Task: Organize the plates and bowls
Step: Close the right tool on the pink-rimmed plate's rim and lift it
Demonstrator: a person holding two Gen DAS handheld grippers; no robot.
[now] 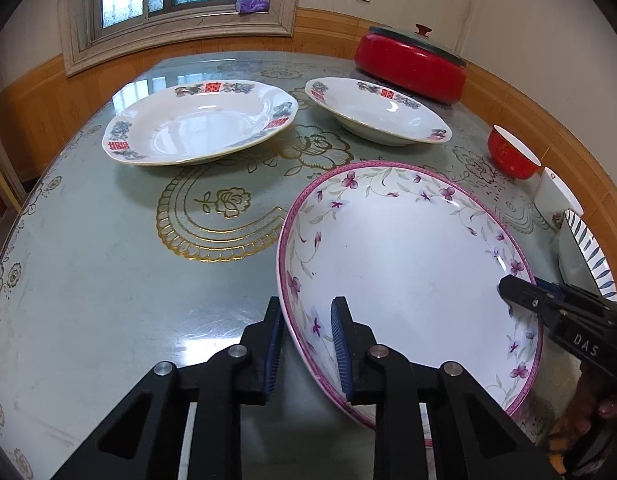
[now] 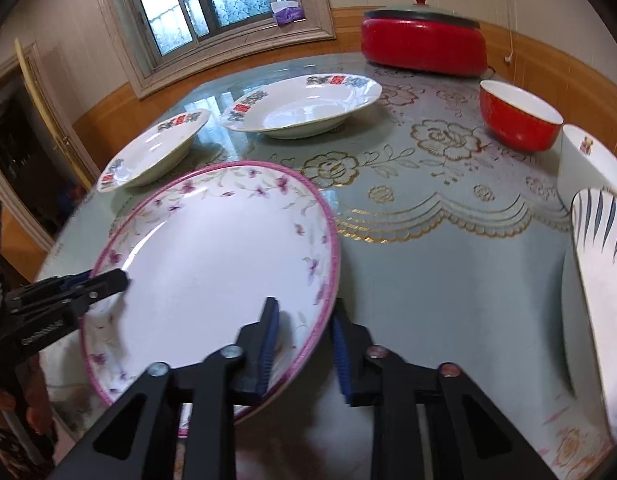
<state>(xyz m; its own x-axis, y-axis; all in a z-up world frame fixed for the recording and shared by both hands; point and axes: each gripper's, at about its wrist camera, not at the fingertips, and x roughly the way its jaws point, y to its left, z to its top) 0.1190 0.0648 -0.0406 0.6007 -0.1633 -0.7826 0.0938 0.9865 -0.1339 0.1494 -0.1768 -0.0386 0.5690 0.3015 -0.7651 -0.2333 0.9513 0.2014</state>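
A large white plate [image 1: 404, 264] with a pink rim and purple flowers lies at the near side of the table. My left gripper [image 1: 306, 308] holds its left rim, one blue pad outside and one inside the wall. My right gripper [image 2: 304, 308] is shut on the opposite rim of the same plate [image 2: 212, 264] in the same way. Each view shows the other gripper's black tip over the plate: the right gripper [image 1: 512, 288] and the left gripper [image 2: 116, 280]. I cannot tell whether the plate is off the table.
Two white plates with red and blue rim patterns [image 1: 196, 124] [image 1: 380, 114] sit further back on the glass-topped table [image 1: 108, 260]. A red lidded pot [image 1: 412, 64] stands at the far right. A red bowl [image 2: 520, 120], a white cup [image 2: 588, 168] and a blue-striped bowl [image 2: 600, 240] line the right edge.
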